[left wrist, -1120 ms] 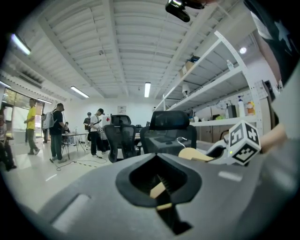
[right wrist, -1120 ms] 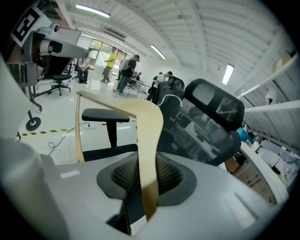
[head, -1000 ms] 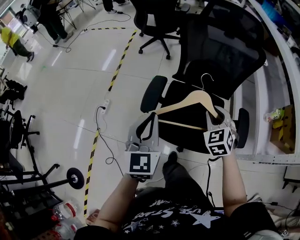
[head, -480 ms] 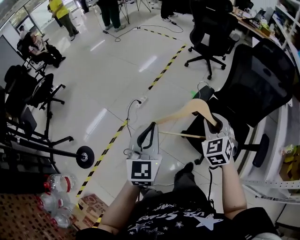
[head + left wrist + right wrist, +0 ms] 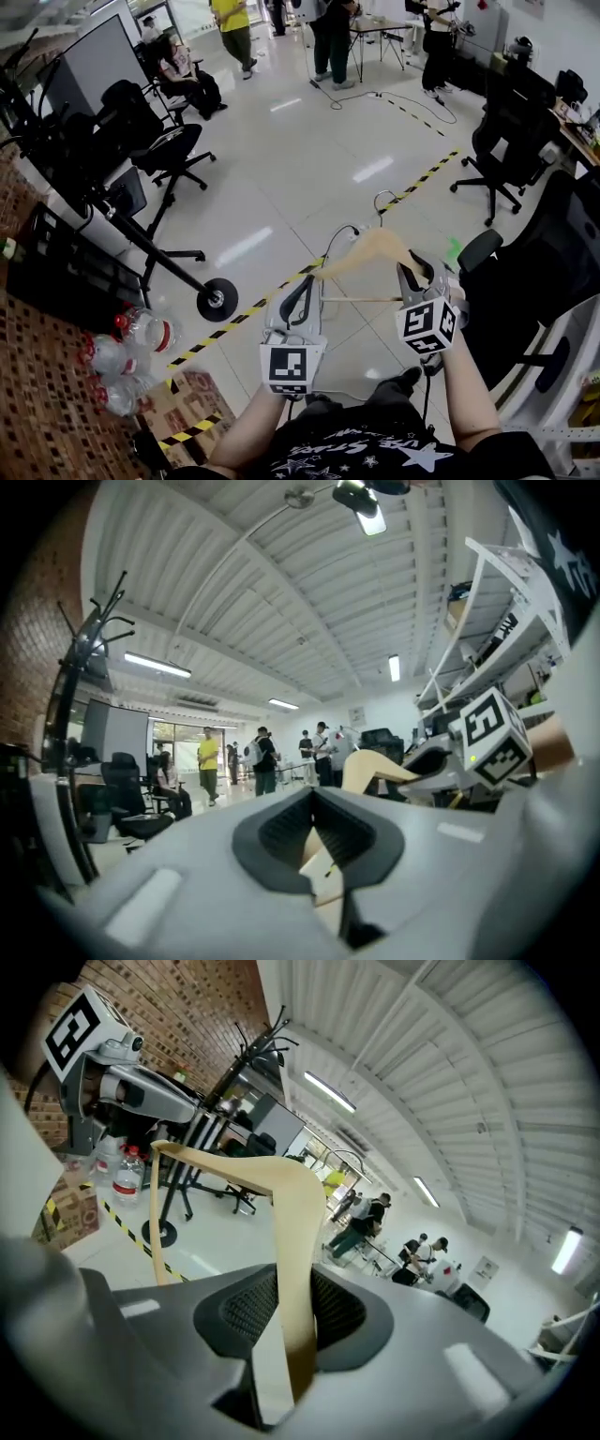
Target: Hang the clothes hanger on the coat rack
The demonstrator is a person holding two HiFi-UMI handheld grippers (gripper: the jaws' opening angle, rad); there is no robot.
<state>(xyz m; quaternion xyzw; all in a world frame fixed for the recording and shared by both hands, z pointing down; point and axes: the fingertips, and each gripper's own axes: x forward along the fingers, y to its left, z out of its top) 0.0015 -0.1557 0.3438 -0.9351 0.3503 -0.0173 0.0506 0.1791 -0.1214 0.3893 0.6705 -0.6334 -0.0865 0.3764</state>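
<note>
He has swung round, and the coat rack (image 5: 141,239) now stands ahead at left. The left gripper (image 5: 300,292) and right gripper (image 5: 419,277) stay clamped on the wooden hanger (image 5: 375,248), carried mid-air, still well apart from the rack.

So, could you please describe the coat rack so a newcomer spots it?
Start at the red brick wall on the head view's left. Beside it, by clear plastic bottles, stands the black metal coat rack. Unlike the wheeled black office chairs nearby, it is one thin pole on a round foot.
</note>
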